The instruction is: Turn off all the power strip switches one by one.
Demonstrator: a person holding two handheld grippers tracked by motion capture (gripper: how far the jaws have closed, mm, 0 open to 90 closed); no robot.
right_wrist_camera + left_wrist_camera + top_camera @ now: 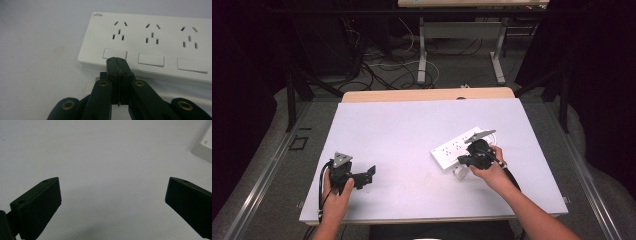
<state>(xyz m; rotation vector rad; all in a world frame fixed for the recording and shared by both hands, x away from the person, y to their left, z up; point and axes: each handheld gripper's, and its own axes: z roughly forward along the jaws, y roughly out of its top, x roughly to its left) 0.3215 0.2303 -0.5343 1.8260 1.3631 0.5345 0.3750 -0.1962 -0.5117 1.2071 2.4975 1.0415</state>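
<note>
Fingers of the right gripper (117, 62) press together, seemingly touching the power strip (150, 42) switch (115, 53); left gripper (112, 195) fingers spread.

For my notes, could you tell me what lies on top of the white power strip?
The shut right claw sits over one rocker switch of the white plastic power strip; whether it touches is hidden.

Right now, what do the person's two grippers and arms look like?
Both grippers are black. The left gripper has a grey three-cornered plate on top and a black cable trailing back past the wrist; its jaws are blocky with slanted tips. The right gripper carries a similar grey plate and a black cable; in the right gripper view, brass-coloured rivets dot its linkage arms. Both forearms are bare, with no sleeves visible.
</note>
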